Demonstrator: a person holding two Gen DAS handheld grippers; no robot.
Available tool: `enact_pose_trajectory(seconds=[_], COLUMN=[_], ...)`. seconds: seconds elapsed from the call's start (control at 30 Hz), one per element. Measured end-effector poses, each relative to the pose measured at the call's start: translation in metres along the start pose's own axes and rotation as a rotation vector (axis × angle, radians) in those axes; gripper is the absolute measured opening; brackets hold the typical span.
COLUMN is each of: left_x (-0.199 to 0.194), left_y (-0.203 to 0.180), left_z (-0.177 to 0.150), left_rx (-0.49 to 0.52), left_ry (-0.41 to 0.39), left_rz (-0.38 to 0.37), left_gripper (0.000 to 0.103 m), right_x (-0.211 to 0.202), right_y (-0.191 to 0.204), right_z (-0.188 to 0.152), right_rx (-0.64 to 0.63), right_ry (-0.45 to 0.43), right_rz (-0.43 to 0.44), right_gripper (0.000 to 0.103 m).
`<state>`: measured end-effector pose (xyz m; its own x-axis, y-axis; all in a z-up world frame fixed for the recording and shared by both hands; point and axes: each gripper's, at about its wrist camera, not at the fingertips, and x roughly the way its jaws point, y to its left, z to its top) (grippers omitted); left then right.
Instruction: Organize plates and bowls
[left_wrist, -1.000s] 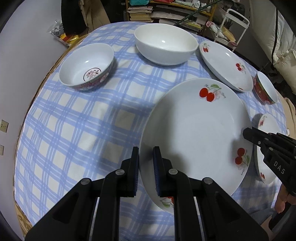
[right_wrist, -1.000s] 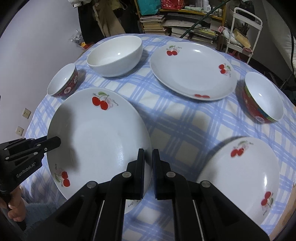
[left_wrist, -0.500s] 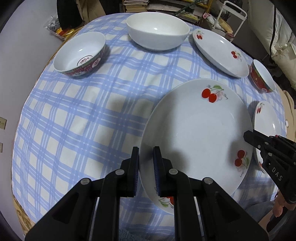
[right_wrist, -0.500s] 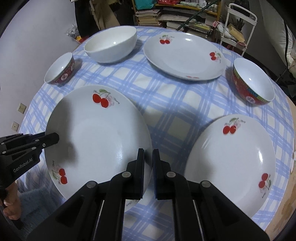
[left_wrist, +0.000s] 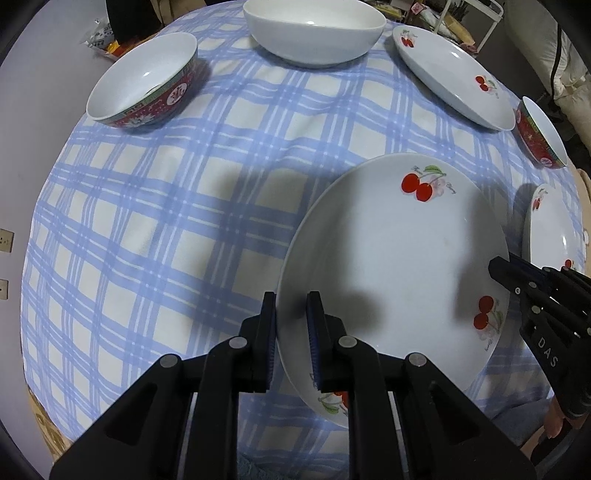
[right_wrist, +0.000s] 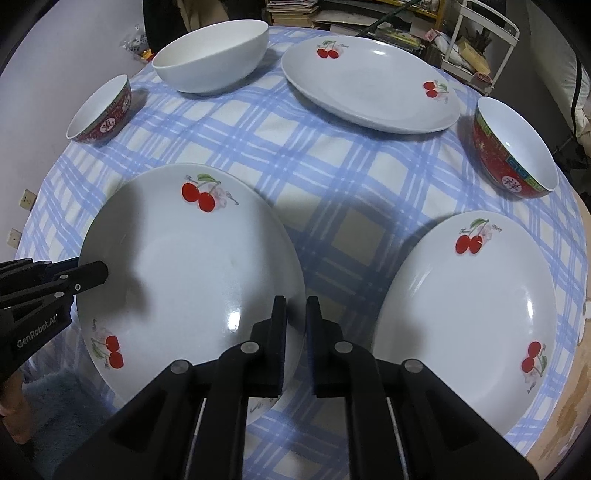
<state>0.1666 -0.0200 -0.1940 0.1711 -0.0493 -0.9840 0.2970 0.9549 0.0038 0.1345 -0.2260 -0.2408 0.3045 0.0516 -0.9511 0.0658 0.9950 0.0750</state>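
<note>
Nothing stacked yet: 3 cherry plates, 3 bowls lie apart on counter. Left hand-held gripper and right hand-held gripper clamp opposite rims of near plate, near counter edge. Stacking remains.

Nearest you on the surface sits the held plate, its left rim between the jaws of your left gripper and its right rim between those of your right gripper. Just right of it lies a second plate, and behind that, at the right edge, a small bowl. Along the far side, left to right, you have another small bowl, the large bowl and a third plate.
</note>
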Motion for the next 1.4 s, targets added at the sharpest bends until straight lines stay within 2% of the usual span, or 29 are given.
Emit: enact_pose_trajectory(seconds=[0.2, 0.33, 0.43, 0.53, 0.6, 0.73, 0.77, 0.8, 0.87, 0.93, 0.97, 1.03, 1.13, 1.27, 1.4], left_x=[0.007, -0.008, -0.023, -0.039, -0.050, -0.077, -0.082, -0.087, -0.094, -0.101, -0.104, -0.107, -0.107, -0.104, -0.096], left_y=[-0.004, -0.009, -0.016, -0.026, -0.032, -0.052, -0.057, -0.061, -0.072, -0.085, -0.091, -0.101, -0.117, -0.139, -0.156], left_z=[0.004, 0.005, 0.006, 0.008, 0.010, 0.012, 0.014, 0.015, 0.016, 0.018, 0.019, 0.022, 0.026, 0.034, 0.044], left_rx=[0.000, 0.024, 0.077, 0.126, 0.151, 0.194, 0.204, 0.217, 0.250, 0.279, 0.294, 0.315, 0.350, 0.390, 0.395], left_ry=[-0.005, -0.081, -0.148, -0.206, -0.247, -0.322, -0.334, -0.350, -0.386, -0.410, -0.426, -0.442, -0.455, -0.465, -0.448], left_rz=[0.018, 0.103, 0.160, 0.177, 0.185, 0.205, 0.211, 0.224, 0.261, 0.290, 0.294, 0.300, 0.304, 0.305, 0.260], left_gripper=[0.017, 0.017, 0.021, 0.033, 0.048, 0.059, 0.065, 0.071, 0.078, 0.084, 0.088, 0.091, 0.092, 0.093, 0.093], right_x=[-0.001, -0.006, -0.019, -0.038, -0.049, -0.072, -0.077, -0.082, -0.092, -0.101, -0.107, -0.113, -0.117, -0.119, -0.118], right_y=[0.003, 0.005, 0.005, -0.001, -0.006, -0.019, -0.024, -0.030, -0.042, -0.056, -0.063, -0.076, -0.096, -0.119, -0.141], right_z=[0.002, 0.003, 0.006, 0.009, 0.010, 0.013, 0.015, 0.015, 0.018, 0.018, 0.018, 0.017, 0.016, 0.013, 0.009], right_rx=[-0.005, -0.017, -0.022, -0.008, 0.002, 0.013, 0.021, 0.032, 0.057, 0.079, 0.095, 0.118, 0.145, 0.168, 0.198], right_ry=[0.000, -0.015, -0.064, -0.119, -0.147, -0.185, -0.191, -0.194, -0.197, -0.217, -0.229, -0.237, -0.233, -0.214, -0.205], right_rz=[-0.010, -0.014, -0.018, -0.007, -0.006, -0.019, -0.023, -0.022, -0.024, -0.019, -0.008, -0.010, -0.035, -0.050, -0.068], right_gripper=[0.011, 0.011, 0.011, 0.011, 0.011, 0.012, 0.012, 0.015, 0.031, 0.056, 0.061, 0.077, 0.087, 0.089, 0.090])
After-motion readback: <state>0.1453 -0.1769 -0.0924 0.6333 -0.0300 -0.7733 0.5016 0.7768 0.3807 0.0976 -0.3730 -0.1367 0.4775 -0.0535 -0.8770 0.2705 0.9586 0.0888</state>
